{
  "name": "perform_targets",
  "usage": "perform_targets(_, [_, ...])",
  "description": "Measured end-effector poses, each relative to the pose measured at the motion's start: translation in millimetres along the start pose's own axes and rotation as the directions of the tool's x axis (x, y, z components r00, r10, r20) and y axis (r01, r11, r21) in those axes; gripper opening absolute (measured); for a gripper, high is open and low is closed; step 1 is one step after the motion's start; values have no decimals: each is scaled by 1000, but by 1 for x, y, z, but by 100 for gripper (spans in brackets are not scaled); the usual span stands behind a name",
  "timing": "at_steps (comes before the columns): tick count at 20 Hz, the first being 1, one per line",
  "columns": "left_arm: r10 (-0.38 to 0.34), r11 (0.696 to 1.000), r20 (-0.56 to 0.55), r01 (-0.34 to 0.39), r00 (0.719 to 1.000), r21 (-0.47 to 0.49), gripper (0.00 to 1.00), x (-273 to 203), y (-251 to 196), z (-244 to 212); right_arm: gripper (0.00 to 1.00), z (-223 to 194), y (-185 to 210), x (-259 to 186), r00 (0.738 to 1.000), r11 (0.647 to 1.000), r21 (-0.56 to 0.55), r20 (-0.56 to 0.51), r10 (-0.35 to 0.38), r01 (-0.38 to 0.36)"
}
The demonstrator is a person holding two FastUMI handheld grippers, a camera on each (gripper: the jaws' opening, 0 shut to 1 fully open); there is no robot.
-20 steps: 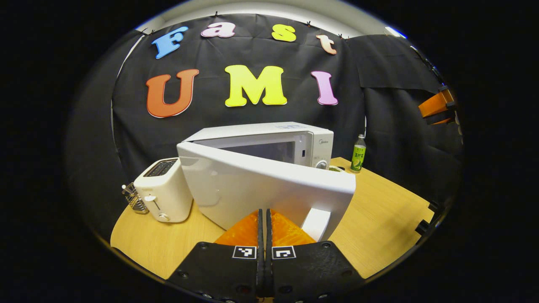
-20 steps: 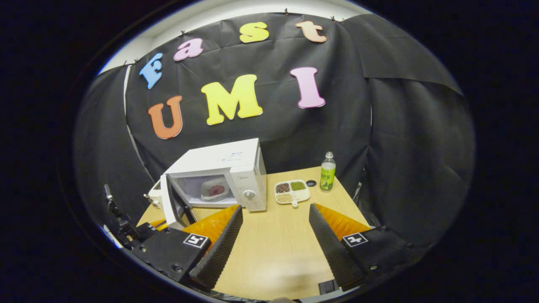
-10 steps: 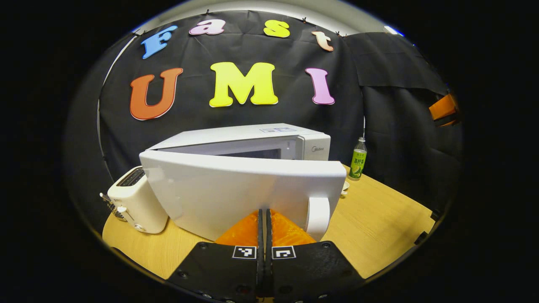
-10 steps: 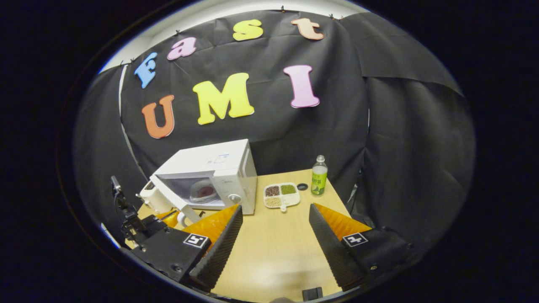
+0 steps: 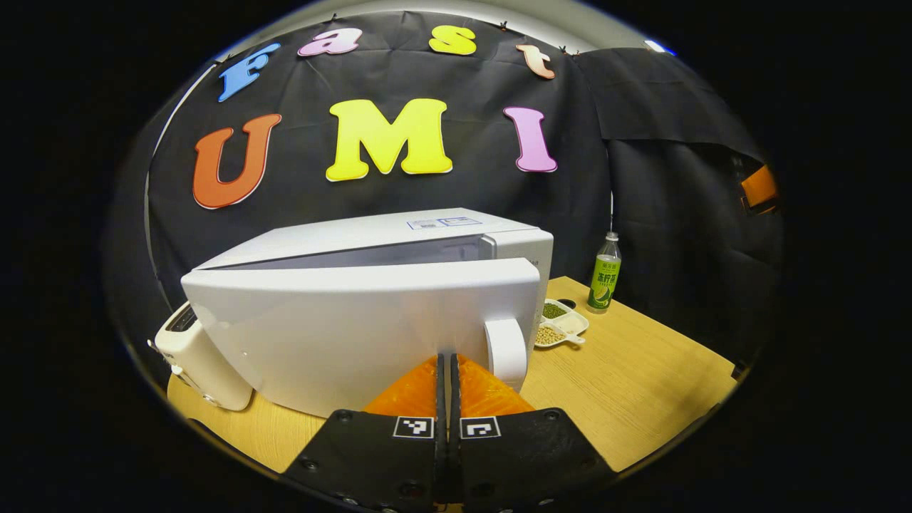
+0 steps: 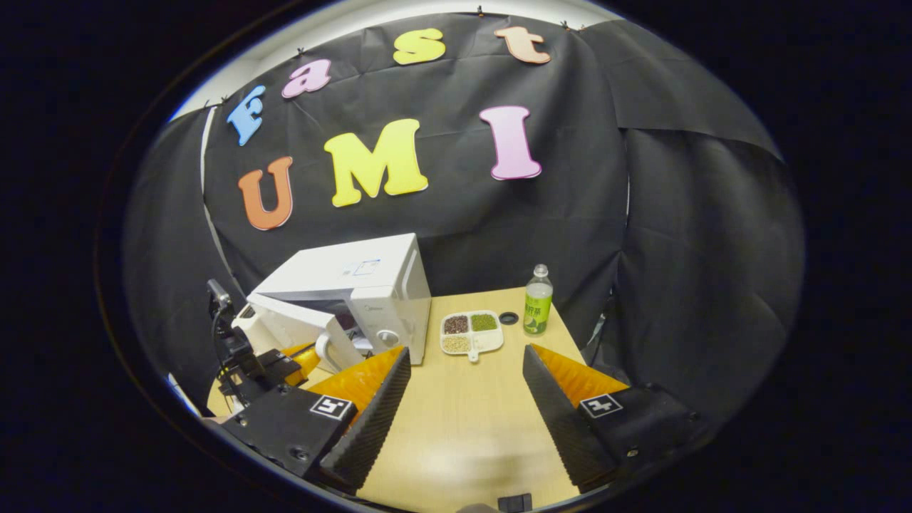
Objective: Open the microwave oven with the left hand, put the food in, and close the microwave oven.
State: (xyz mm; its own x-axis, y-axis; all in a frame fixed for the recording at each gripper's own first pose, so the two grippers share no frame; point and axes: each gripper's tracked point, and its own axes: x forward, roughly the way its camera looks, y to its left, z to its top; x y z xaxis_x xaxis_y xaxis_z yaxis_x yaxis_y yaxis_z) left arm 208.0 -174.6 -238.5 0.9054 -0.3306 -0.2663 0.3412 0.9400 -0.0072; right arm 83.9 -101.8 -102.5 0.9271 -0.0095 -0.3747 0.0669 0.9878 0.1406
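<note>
White plastic microwave door [image 5: 342, 328] stands ajar; left gripper [image 5: 447, 370], fingers together, should push squarely until it latches, right gripper [image 6: 463, 388] wide, empty.

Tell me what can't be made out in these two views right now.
- Inside of the microwave: left gripper view, hidden by its nearly shut door.
- Toaster: left gripper view, partly behind the door.
- Bottle label: right gripper view, too small.
- Left gripper tips: hard against the door; contact unclear.
</note>
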Motion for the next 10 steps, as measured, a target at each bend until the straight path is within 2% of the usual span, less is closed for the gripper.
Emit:
perform_targets(4, [19, 1000, 11, -19, 1000, -1, 0, 25, -2, 10, 100, -2, -7, 4, 1000, 1000, 2, -11, 6, -6])
perform_targets(5, [22, 1000, 10, -22, 1000, -4, 0, 31, -1, 13, 92, -1, -10, 5, 1000, 1000, 3, -13, 4, -4])
perform_targets(10, [44, 999, 2, -44, 999, -25, 0, 51, 2, 20, 92, -2, -21, 4, 1000, 1000, 4, -12, -5, 5])
